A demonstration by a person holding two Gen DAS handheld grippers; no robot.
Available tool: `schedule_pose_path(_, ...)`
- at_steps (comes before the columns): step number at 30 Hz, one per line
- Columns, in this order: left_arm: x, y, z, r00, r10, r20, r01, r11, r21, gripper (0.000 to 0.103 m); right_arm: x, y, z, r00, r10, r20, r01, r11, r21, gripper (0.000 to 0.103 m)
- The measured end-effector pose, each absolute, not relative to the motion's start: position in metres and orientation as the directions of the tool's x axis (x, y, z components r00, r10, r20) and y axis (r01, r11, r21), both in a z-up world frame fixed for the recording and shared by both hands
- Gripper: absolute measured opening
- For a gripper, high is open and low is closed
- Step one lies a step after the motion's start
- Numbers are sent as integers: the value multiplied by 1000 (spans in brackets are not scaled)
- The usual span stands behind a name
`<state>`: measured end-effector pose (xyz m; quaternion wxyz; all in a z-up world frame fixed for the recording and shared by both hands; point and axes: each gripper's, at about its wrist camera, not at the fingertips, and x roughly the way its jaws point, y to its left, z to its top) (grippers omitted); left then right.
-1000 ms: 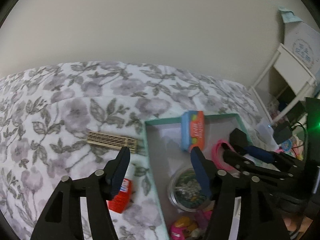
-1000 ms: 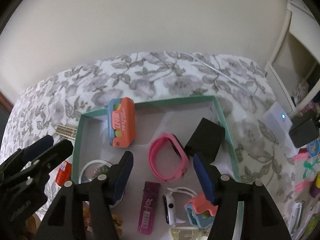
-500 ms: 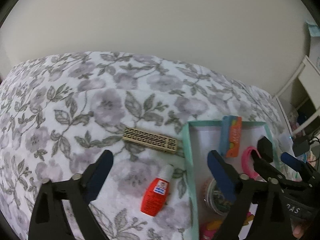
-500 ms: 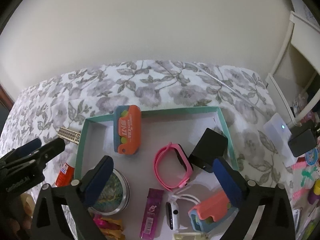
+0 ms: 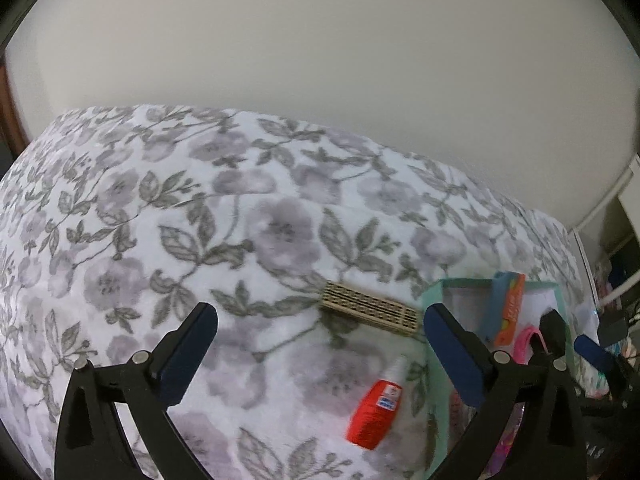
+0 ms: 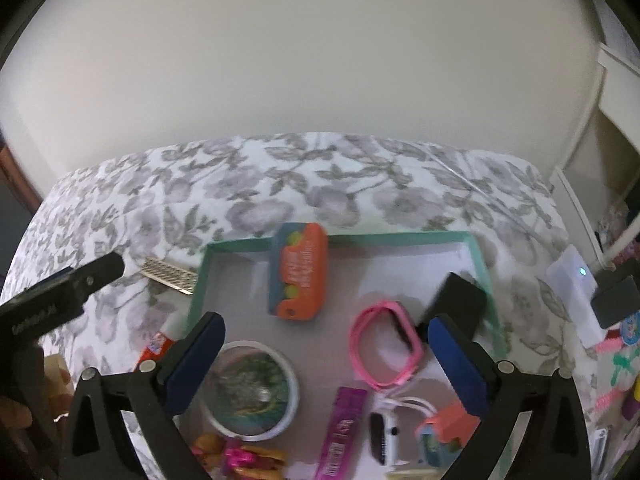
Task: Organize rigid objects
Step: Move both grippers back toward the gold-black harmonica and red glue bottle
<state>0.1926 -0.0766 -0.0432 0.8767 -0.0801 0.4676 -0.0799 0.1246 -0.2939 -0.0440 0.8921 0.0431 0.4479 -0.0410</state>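
A teal-rimmed tray [image 6: 400,237] lies on the floral bedspread; it holds an orange case [image 6: 301,276], a pink band [image 6: 384,344], a black box [image 6: 456,304], a round tin [image 6: 250,390] and a purple pack [image 6: 340,436]. Left of the tray [image 5: 432,292] lie a tan perforated strip [image 5: 370,314] and a red glue bottle [image 5: 378,402]. My left gripper [image 5: 320,344] is open and empty above the bedspread, over both. My right gripper [image 6: 322,352] is open and empty above the tray.
The floral bedspread [image 5: 200,220] runs back to a plain wall. A white shelf unit [image 6: 592,160] stands at the right. A white charger [image 6: 576,288] and colourful small items [image 6: 616,356] lie right of the tray.
Both grippers have opened wider. The left gripper has swung left, away from the tray, bringing the strip and the glue bottle between its fingers. The right gripper has pulled back a little.
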Motion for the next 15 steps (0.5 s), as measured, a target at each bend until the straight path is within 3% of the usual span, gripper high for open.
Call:
schedule_pose_path(7,200,-62,-53,527,-154,-835,65,988,-141,103,130,-259,-46,597,2,-802,32,999,26,103)
schedule_pose_path(15,202,-83,-66,490,-206,-847,153,977,-149,103,132,-260,-52,582,-1,-813,45,999,31,103)
